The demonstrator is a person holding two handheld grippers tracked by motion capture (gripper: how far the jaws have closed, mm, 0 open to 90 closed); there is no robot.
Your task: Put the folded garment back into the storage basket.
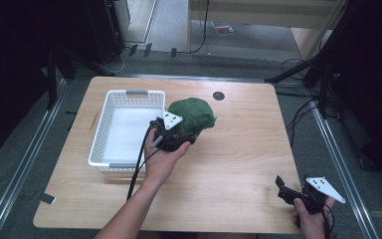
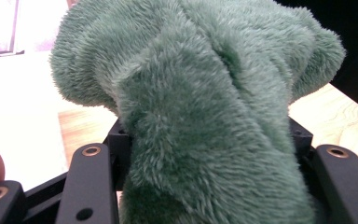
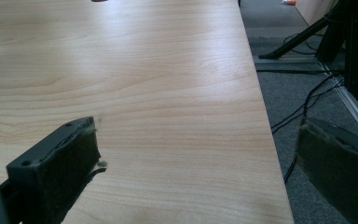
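A green fluffy cloth (image 1: pixel 193 115) is bunched up just right of the white basket (image 1: pixel 102 130), near the table's middle. My left gripper (image 1: pixel 181 136) is shut on the cloth's near side; in the left gripper view the green plush (image 2: pixel 205 112) bulges out between the two black jaws. My right gripper (image 1: pixel 284 188) rests at the table's near right corner, open, with nothing between its padded fingers (image 3: pixel 70 172). In the right gripper view the open right gripper (image 3: pixel 196 168) looks across bare wood.
The white perforated basket has nothing in it and stands left of centre. A small black disc (image 1: pixel 219 95) sits near the table's far edge. Stands and cables (image 1: pixel 303 107) lie on the floor off the right edge (image 3: pixel 261 116).
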